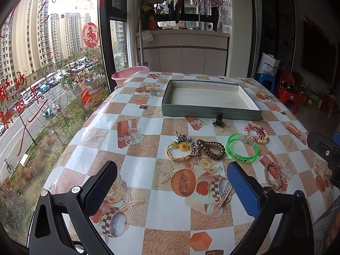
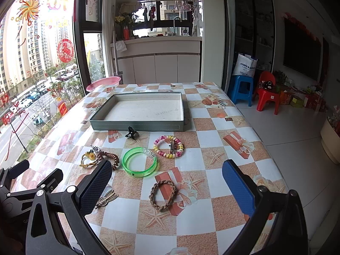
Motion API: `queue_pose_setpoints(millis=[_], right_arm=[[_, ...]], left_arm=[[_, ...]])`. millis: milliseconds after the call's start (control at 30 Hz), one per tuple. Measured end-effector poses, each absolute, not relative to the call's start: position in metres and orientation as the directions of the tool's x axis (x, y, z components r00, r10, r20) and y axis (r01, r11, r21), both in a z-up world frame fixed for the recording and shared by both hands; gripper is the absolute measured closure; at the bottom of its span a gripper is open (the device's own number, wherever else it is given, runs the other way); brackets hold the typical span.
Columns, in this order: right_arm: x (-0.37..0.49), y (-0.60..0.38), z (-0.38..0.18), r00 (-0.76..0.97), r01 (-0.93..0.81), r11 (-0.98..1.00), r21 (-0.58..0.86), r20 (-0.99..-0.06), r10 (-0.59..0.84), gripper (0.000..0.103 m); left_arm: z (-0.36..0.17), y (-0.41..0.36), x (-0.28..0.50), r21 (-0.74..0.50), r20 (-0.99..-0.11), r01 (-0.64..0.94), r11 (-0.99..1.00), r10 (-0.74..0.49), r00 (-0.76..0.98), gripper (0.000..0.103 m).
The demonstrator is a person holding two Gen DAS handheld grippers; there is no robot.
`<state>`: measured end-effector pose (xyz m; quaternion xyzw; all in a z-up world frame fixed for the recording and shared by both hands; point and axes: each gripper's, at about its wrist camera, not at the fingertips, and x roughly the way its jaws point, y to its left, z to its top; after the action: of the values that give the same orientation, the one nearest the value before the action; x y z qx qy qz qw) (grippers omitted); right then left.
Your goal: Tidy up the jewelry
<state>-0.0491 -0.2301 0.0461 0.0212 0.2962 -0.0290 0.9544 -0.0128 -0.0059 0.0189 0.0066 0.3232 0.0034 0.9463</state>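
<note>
An empty grey tray (image 1: 210, 113) (image 2: 138, 125) sits at the table's far side. In front of it lie a black clip (image 1: 218, 120) (image 2: 132, 134), a green bangle (image 1: 242, 149) (image 2: 139, 162), a pastel bead bracelet (image 1: 256, 133) (image 2: 168, 146), a brown spiral hair tie (image 1: 210, 149) (image 2: 111, 157), a yellow flower hair tie (image 1: 179, 151) (image 2: 89, 159), a braided tan ring (image 1: 272, 175) (image 2: 162, 195) and a hair pin (image 1: 224, 194) (image 2: 105, 199). My left gripper (image 1: 172, 182) and right gripper (image 2: 167, 182) are both open and empty, above the table's near part.
A pink basin (image 1: 129, 74) (image 2: 104, 83) sits past the table's far left corner by the window. A blue stool (image 2: 242, 89) and a red chair (image 2: 268, 92) stand on the floor to the right. The table's right edge (image 2: 263, 140) drops to the floor.
</note>
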Motion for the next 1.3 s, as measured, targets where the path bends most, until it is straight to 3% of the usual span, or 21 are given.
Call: queue_pose_setpoints(millis=[1000, 1300], right_arm=[[-0.049, -0.231, 0.046, 0.822, 0.069, 0.997, 0.027, -0.568, -0.041, 0.000], [-0.047, -0.228, 0.038, 0.799, 0.061, 0.998, 0.009, -0.600, -0.043, 0.000]], left_arm=[[0.016, -0.008, -0.012, 0.016, -0.619, 0.002, 1.000, 0.008, 0.785, 0.000], [0.002, -0.006, -0.004, 0.019, -0.670, 0.027, 0.999, -0.008, 0.742, 0.000]])
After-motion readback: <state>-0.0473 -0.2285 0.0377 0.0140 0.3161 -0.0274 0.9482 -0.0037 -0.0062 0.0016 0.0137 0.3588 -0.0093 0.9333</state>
